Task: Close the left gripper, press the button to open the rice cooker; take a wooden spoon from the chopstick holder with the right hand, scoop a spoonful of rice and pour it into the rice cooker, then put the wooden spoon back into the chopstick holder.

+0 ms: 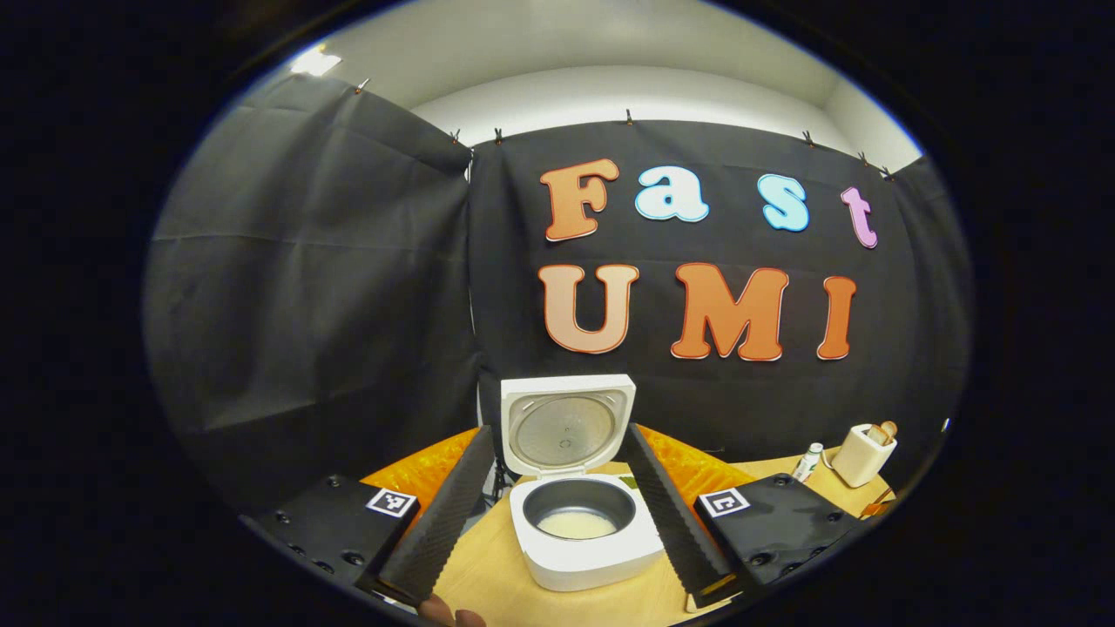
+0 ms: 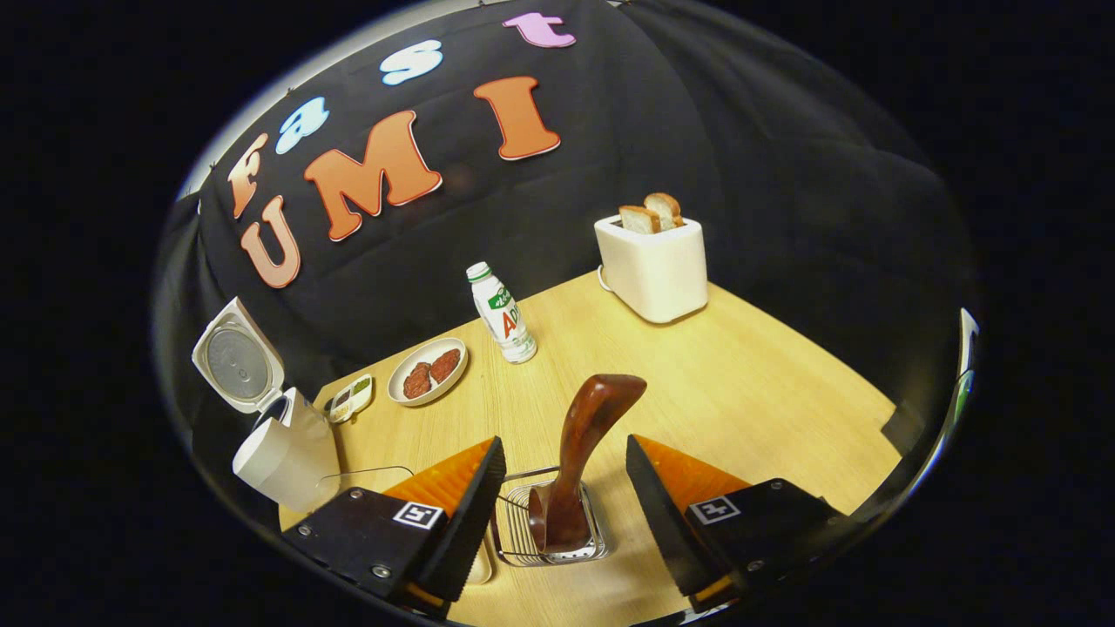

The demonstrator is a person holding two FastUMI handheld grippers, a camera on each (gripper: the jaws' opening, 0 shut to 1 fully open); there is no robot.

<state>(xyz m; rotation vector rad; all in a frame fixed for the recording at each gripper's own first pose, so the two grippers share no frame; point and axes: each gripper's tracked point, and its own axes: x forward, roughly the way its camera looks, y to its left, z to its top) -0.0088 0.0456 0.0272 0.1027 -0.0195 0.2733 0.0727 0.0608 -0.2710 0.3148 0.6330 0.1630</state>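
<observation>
While both hand-held grippers gape, wooden spoon (image 2: 582,453) stands untouched in chopstick holder (image 2: 514,522).

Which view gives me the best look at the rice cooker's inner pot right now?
The left gripper view: the rice cooker sits straight ahead, lid up, with rice visible in the inner pot. The right gripper view catches the rice cooker at its left edge, side-on, so its raised lid shows but not the pot's contents.

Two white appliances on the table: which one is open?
The white rice cooker: its hinged lid stands upright, exposing the dark inner pot with rice at the bottom. The cream toaster has no lid; two bread slices stick out of its slots.
</observation>
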